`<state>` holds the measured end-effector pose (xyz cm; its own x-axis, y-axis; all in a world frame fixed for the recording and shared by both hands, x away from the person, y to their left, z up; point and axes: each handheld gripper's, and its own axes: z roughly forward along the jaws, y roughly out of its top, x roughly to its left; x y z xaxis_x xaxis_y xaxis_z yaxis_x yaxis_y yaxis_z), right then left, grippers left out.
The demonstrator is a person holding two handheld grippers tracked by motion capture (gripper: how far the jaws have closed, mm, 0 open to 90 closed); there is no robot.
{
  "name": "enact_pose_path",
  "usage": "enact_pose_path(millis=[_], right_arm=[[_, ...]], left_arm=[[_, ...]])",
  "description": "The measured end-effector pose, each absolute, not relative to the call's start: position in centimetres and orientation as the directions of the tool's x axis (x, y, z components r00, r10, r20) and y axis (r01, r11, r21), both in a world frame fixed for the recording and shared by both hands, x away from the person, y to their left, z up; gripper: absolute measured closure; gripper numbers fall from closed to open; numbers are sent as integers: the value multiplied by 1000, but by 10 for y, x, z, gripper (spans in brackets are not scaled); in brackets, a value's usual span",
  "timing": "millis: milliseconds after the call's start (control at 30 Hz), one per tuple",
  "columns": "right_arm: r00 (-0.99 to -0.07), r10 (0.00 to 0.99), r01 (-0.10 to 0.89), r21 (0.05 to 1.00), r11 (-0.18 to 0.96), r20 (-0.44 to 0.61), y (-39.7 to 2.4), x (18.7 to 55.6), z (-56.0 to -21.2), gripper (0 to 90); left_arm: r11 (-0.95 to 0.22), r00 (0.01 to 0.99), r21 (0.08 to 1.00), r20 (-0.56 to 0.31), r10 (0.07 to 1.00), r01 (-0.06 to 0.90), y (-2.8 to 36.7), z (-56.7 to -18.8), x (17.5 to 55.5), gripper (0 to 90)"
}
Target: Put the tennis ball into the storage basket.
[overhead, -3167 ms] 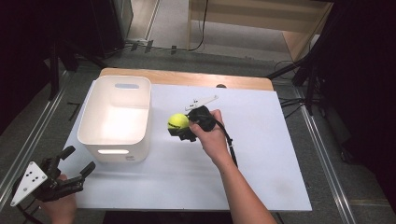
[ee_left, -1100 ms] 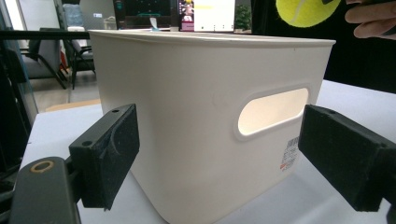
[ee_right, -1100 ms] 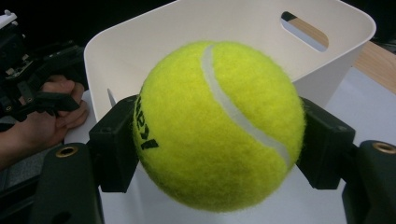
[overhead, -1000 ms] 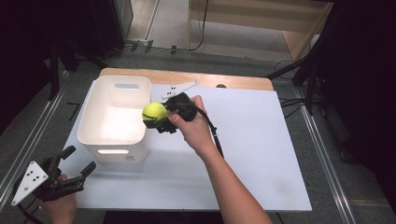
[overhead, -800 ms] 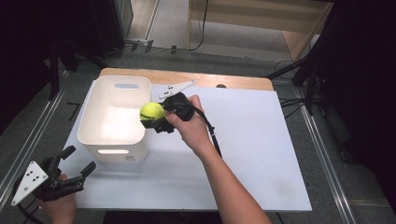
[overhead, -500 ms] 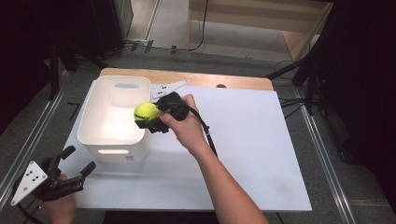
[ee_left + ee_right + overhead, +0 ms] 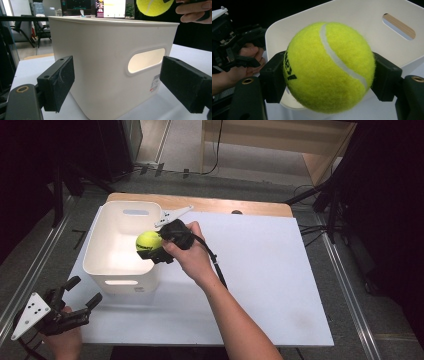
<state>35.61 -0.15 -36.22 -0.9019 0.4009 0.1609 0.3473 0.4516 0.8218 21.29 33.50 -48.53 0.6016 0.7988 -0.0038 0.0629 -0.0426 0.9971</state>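
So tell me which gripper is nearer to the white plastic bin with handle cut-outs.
Right. The right gripper holds the yellow tennis ball just over the white plastic bin at its right rim. The left gripper sits open, apart from the bin, near the table's front-left corner.

A: What is the tennis ball [image 7: 328, 67] looking like up close?

B: It is showing a fuzzy, matt yellow felt, with a smooth white seam curving across it and black printed letters.

A: And the bin [image 7: 120, 265]?

B: Its walls are looking like smooth cream plastic with a soft, faintly satin sheen, and a small paper label is sitting near its handle slot.

A: The pads [image 7: 58, 82] of the left gripper [image 7: 125, 85]?

B: They are appearing as dull black rubbery foam, slightly grainy, bolted to matt black plastic.

A: The table [image 7: 270, 270]?

B: Its top is reading as a matt white sheet, with a strip of pale, smooth wood showing along the far edge.
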Motion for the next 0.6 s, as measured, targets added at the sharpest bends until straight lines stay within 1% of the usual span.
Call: enact_pose_path(millis=[600], right_arm=[[-912, 381, 339, 805, 487, 154, 18, 357, -372, 248]], left_arm=[[-40, 603, 997, -7, 798, 65, 336, -485, 213, 126]])
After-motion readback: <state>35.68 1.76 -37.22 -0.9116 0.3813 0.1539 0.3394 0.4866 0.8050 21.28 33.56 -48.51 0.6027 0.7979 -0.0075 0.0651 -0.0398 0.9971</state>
